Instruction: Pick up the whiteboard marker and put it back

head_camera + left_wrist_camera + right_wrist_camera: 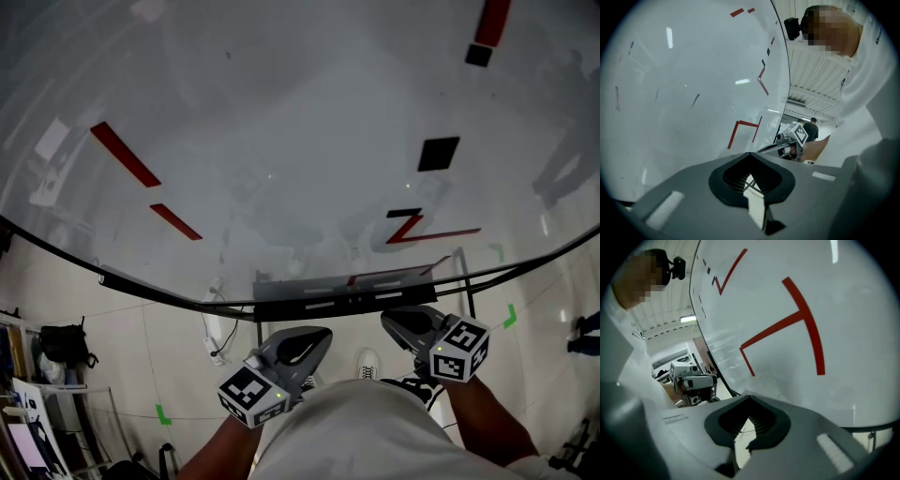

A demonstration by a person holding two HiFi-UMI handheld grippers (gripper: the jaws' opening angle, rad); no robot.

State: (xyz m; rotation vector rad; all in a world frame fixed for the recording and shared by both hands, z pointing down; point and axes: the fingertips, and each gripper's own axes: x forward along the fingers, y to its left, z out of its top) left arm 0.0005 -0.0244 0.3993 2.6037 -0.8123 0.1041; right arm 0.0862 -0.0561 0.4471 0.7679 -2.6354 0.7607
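Observation:
A large whiteboard (281, 141) with red lines and a red Z (405, 228) fills the head view. Along its lower edge runs a dark tray (349, 289) holding small pale bars; I cannot tell which is a marker. My left gripper (314, 339) and right gripper (396, 321) hang close to my body, below the tray and touching nothing. In the left gripper view the left gripper (750, 154) has its jaw tips together with nothing between them. The right gripper (750, 397) looks the same in its own view, pointing at the board.
Black squares (438, 153) and red strips (125, 154) sit on the board. Its metal stand (461, 272) drops to the floor. A white shoe (367, 362), green tape marks (162, 413) and a dark bag (61, 342) are on the floor.

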